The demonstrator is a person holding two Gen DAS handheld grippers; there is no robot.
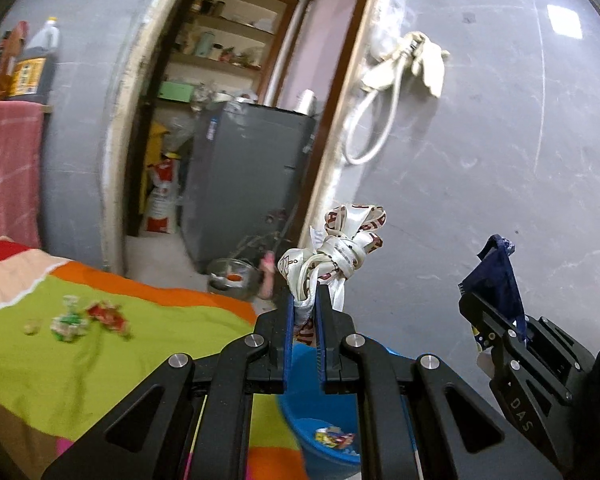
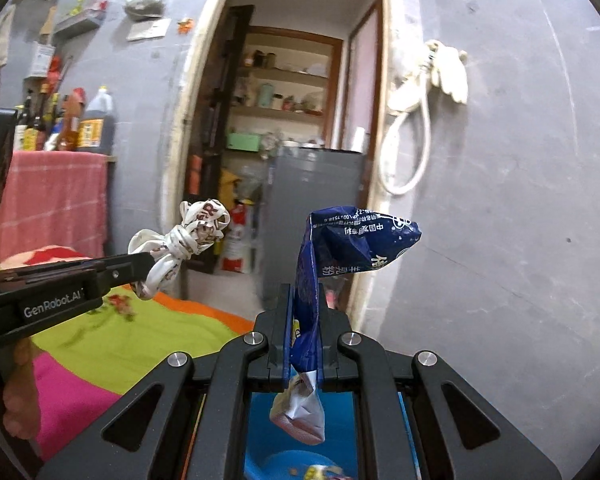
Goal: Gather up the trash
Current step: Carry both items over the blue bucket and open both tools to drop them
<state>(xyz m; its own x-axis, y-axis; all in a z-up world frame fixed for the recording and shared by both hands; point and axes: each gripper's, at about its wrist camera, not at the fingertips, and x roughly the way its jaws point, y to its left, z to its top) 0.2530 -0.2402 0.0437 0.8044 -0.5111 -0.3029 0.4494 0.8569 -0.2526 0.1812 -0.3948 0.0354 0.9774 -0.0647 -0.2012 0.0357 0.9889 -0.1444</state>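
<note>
Grey-walled room (image 1: 480, 140), bright bedspread (image 1: 112, 344); left gripper (image 1: 305, 300) jaws pinch knotted wrapper (image 1: 340, 248), right gripper's (image 2: 305, 304) a blue packet (image 2: 352, 240).

You get even, rather dim indoor light with soft shadows. A bright square of glare sits on the grey wall (image 1: 500, 128) at your upper right in the left wrist view. The fisheye bends the doorway (image 2: 284, 120) and darkens every corner. The scraps on the bedspread (image 1: 112, 360) are smeared by motion blur, while the near black linkage stays sharp.
</note>
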